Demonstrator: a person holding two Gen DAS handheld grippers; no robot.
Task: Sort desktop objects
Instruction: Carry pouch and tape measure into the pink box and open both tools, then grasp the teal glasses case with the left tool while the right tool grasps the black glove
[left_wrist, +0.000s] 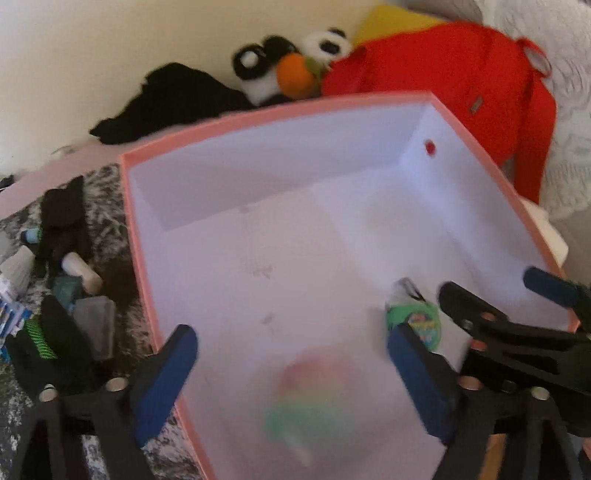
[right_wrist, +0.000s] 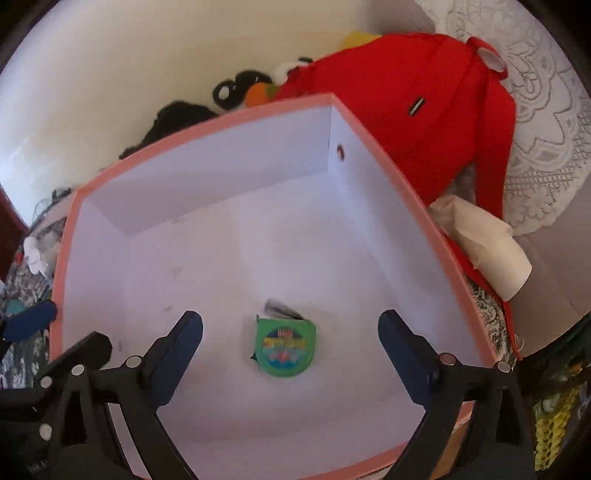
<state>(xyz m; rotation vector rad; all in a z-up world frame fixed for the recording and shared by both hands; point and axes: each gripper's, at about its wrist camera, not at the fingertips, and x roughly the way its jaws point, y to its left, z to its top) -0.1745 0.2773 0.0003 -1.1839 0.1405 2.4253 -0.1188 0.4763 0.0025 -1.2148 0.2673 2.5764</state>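
Small green round-cornered tape measure (right_wrist: 285, 344) flat on white floor of pink-rimmed box (right_wrist: 207, 127), label up.

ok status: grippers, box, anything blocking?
Left gripper and right gripper open, empty, over the pink box. Green tape measure lies inside; blurred colourful item below left gripper. Nothing blocking.

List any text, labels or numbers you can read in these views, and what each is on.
None can be read.
Green tape measure in the pink box: colourful label print, too blurred.
Red backpack: small tag, too small.
Blue-and-white packet left of the box: print blurred.
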